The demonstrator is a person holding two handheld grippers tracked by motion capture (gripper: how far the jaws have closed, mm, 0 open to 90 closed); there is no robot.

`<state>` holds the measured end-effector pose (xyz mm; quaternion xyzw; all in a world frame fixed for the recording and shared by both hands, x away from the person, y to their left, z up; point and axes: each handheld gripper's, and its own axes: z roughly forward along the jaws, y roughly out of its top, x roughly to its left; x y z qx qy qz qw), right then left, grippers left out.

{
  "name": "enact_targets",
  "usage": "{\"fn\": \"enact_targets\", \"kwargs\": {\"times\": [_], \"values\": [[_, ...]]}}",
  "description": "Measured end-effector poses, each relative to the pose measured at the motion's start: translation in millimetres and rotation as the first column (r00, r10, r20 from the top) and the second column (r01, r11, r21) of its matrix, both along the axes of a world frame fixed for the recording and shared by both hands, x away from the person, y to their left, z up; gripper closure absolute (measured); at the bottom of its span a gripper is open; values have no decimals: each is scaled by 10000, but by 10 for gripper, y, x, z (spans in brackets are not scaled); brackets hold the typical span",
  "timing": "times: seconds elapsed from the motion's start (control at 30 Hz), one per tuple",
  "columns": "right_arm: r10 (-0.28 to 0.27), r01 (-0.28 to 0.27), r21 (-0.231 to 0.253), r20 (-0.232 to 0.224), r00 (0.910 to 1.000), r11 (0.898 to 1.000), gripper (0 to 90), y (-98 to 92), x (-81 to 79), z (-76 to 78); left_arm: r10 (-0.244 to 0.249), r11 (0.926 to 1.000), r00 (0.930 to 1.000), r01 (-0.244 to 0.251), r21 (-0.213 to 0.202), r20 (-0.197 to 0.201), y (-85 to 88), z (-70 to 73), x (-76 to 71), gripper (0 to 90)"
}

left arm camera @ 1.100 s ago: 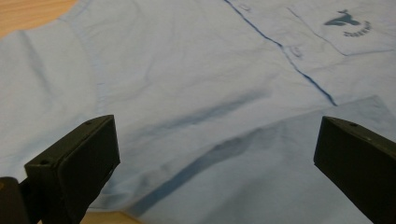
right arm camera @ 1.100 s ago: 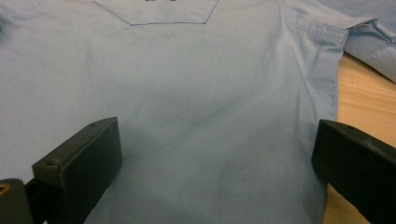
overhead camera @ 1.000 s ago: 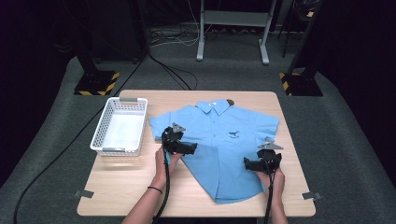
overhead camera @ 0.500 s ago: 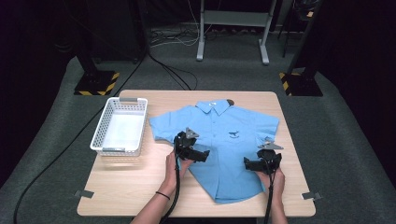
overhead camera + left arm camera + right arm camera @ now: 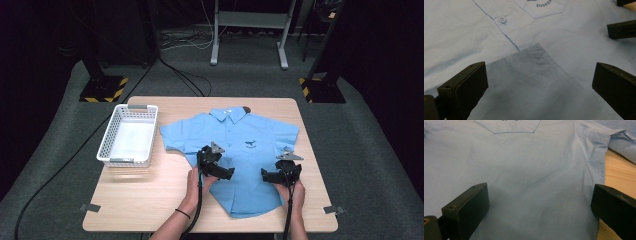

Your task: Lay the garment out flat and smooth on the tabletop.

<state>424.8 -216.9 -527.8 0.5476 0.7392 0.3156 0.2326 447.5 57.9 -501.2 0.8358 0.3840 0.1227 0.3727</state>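
Observation:
A light blue short-sleeved shirt (image 5: 250,135) lies flat on the wooden table (image 5: 150,195), collar at the far side. My left gripper (image 5: 227,173) hovers over its lower middle, jaws wide open. In the left gripper view the left gripper (image 5: 540,75) frames a folded-over corner of fabric (image 5: 524,65) below a white button (image 5: 502,20). My right gripper (image 5: 265,176) is over the shirt's lower right, also open. In the right gripper view the right gripper (image 5: 540,192) spans smooth cloth, with the pocket (image 5: 509,126) above and a sleeve (image 5: 599,140) at the right.
A white mesh basket (image 5: 125,161) stands on the table's left side. Bare wood lies in front of the basket and along the front edge. Striped stand bases (image 5: 102,89) and a metal frame (image 5: 250,30) stand on the floor beyond the table.
My left gripper has moved right, from the shirt's left edge to its lower middle, and a flap of fabric now lies folded inward there. The right gripper has stayed put.

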Motion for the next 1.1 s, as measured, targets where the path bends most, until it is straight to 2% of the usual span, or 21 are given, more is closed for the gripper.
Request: {"fn": "enact_targets", "kwargs": {"times": [0.03,0.1,0.17,0.23,0.3,0.37,0.4,0.47,0.5,0.53,0.57,0.63,0.67,0.7,0.73,0.83,0.97,1.1], "values": [[0,0,-1,-1,10000,10000,10,0,0,0,0,10000,10000,0,0,0,0,0,0,1],[0,0,1,-1,10000,10000,10,0,0,0,-11,9989,10000,12,470,-37,-91,-42,50,2],[-6,6,3,-5,10000,10000,10,0,0,0,37,9986,10000,-36,528,-21,-113,-50,67,2],[-6,6,7,-2,10000,10000,10,1,-1,0,181,9977,9998,-182,650,20,-154,-68,106,3],[-6,6,3,-2,10000,10000,10,0,0,0,466,9943,9988,-447,963,-175,-201,-138,197,22],[-5,5,9,-4,10000,10000,10,0,0,0,509,9939,9986,-491,991,-151,-212,-174,236,51],[-2,2,8,-3,10000,10000,10,0,0,0,604,9926,9982,-599,1059,-17,-217,-170,235,71],[3,-3,8,-1,10000,10000,11,0,-1,0,623,9925,9980,-624,1049,46,-217,-165,229,148],[3,-3,8,-1,10000,10000,11,0,-1,0,566,9935,9983,-576,986,133,-216,-165,223,148],[3,-3,8,-1,10000,10000,11,0,0,0,461,9946,9987,-480,924,221,-214,-161,213,256],[13,-13,5,2,10000,10000,11,0,0,0,252,9958,9992,-278,873,305,-228,-147,192,323],[17,-17,6,3,10000,10000,11,0,0,0,193,9964,9993,-218,820,321,-234,-145,182,427],[17,-17,7,3,10000,10000,11,0,-1,0,118,9965,9992,-149,825,375,-232,-143,175,427],[16,-16,9,5,10000,10000,11,0,0,0,95,9976,9992,-121,686,380,-231,-145,166,519],[17,-17,9,3,10000,10000,11,0,0,0,17,9985,9995,-34,551,306,-222,-143,151,553],[22,-22,9,3,10000,10000,11,0,0,0,-27,9980,9992,2,637,395,-214,-135,135,686],[12,-12,11,3,10000,10000,12,0,-1,0,25,9993,9997,-34,359,238,-147,-124,121,806],[10,-10,11,2,10000,10000,12,0,-1,0,-88,9993,9995,76,377,319,-117,-123,120,863]]}}
